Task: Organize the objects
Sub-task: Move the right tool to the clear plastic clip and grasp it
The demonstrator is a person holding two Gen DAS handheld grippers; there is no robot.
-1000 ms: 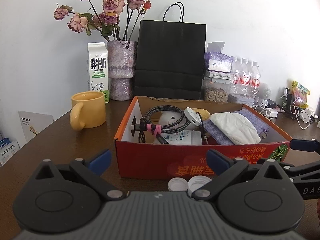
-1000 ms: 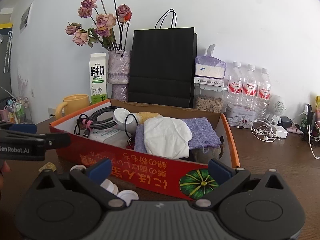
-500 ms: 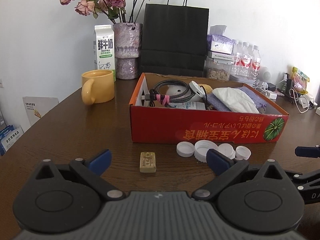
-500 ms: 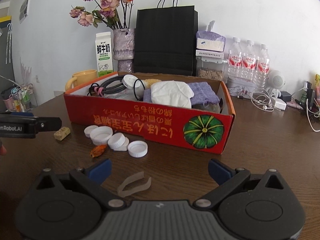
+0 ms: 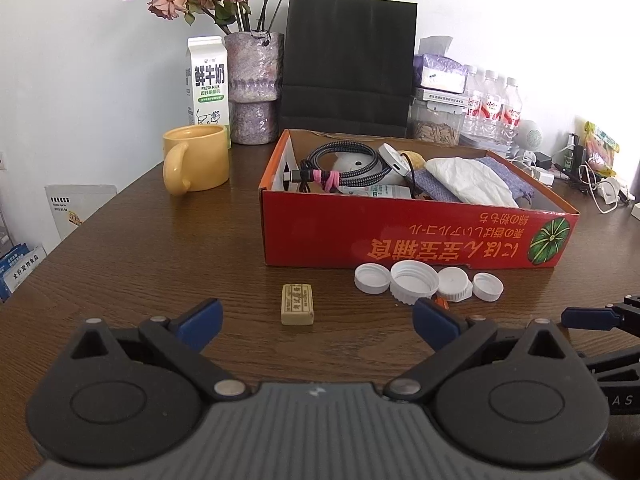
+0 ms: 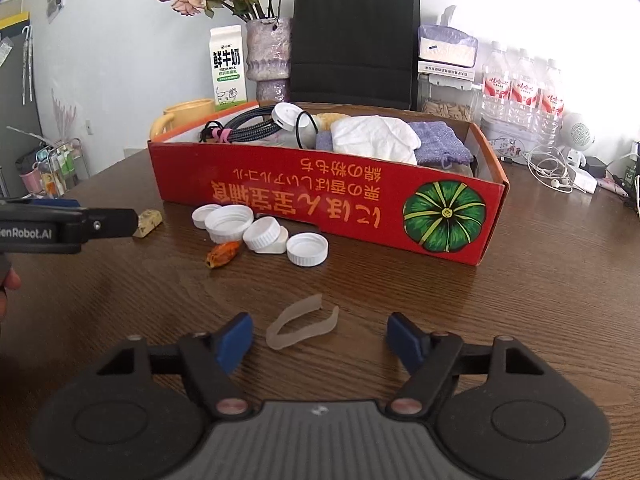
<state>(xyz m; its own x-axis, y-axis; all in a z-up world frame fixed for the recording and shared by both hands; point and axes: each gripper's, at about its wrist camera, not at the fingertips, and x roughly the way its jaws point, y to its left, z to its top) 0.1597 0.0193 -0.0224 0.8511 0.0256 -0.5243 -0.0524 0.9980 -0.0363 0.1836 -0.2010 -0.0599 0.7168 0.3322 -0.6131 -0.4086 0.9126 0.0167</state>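
jaws closing, right gripper (image 6: 320,338); orange scrap (image 6: 222,255) unclear

Bright, even daylight fills both views, strongest from the right, where the wall (image 6: 580,20) blows out to white. The table (image 5: 160,264) carries a soft sheen and faint shadows. Focus is sharp; fisheye bending curves the edges, and the corners go dark.

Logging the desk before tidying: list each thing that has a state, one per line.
Red box: open, partly filled.
White caps: loose on table, open side up.
Clear tweezers: on table, between right tool's fingers, untouched.
Right tool: open, jaws just been closing.
Left tool: open, empty.
Tan block: flat on table.
Mug: upright.
Milk carton: upright, closed.
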